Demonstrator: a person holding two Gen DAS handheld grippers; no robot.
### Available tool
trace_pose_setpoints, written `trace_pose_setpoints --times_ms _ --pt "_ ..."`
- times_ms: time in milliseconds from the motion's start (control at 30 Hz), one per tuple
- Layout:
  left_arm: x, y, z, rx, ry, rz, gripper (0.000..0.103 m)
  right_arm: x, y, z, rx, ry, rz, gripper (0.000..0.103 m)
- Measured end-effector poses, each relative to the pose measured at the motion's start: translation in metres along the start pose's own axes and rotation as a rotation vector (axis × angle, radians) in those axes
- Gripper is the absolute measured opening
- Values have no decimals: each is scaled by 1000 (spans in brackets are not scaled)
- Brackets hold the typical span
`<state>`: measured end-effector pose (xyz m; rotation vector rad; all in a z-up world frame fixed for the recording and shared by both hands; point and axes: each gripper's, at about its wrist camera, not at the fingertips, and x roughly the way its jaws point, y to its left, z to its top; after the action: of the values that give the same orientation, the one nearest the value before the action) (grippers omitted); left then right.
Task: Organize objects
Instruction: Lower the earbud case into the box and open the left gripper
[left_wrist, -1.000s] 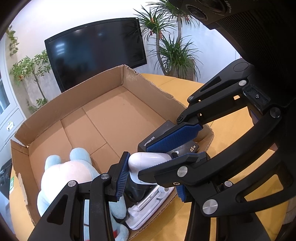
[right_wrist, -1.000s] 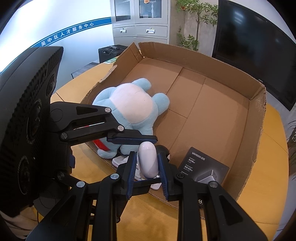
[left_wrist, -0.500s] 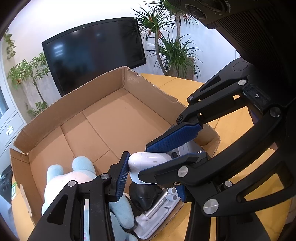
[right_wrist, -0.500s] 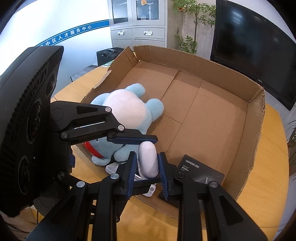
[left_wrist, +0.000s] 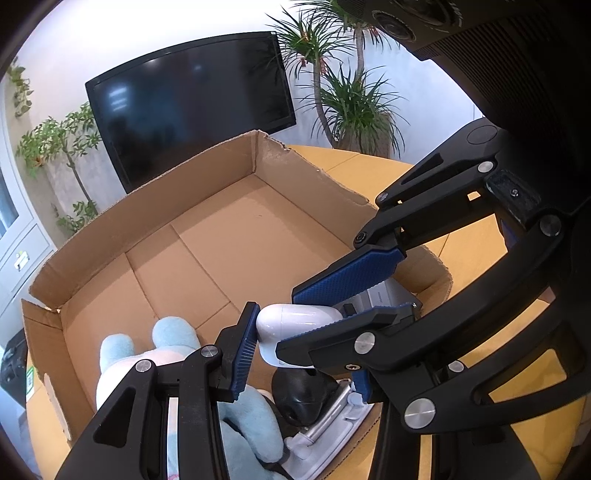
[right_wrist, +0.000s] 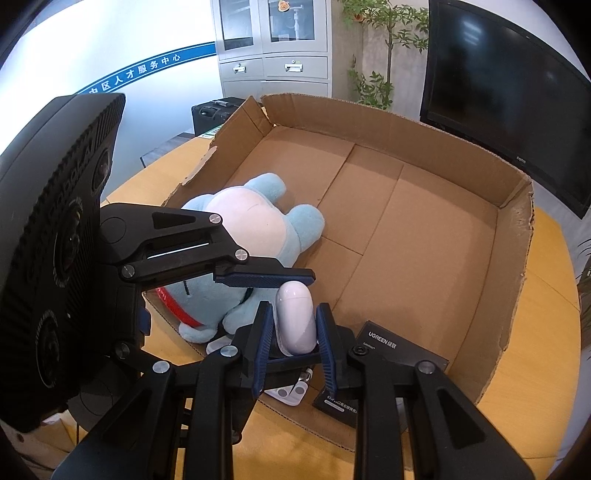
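Right gripper (right_wrist: 294, 345) jaws clamped; left gripper (left_wrist: 295, 334) jaws clamped crosswise, both angled down.

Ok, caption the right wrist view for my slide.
Right gripper holds a white case above a cardboard box containing a plush toy.

Counted in view:
- cardboard box (right_wrist: 436, 147): one, open-topped
- plush toy (right_wrist: 243, 229): one, near-left in box
- white oval case (right_wrist: 295, 317): one
- black UGREEN carton (right_wrist: 399, 350): one, near-right
- white packaged item (left_wrist: 332, 417) with black part: one
- grippers: two
- wall screen (left_wrist: 192, 107): one
- potted plants, far: at least three
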<state>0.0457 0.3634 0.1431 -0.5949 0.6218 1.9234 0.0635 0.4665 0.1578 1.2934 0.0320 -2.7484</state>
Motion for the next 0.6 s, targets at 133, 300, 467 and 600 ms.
trace_pose_setpoints --times_ms 133,300,467,600 --pt "2 4 4 4 1 -1 43 0 -3 3 9 -6 0 22" --pt "5 8 6 6 5 -7 43 3 -6 6 15 -6 0 22" --pt "10 13 6 5 15 -9 43 7 -8 9 17 -4 4 22" --pt "17 18 8 -9 24 -12 43 10 -10 13 15 -4 8 22"
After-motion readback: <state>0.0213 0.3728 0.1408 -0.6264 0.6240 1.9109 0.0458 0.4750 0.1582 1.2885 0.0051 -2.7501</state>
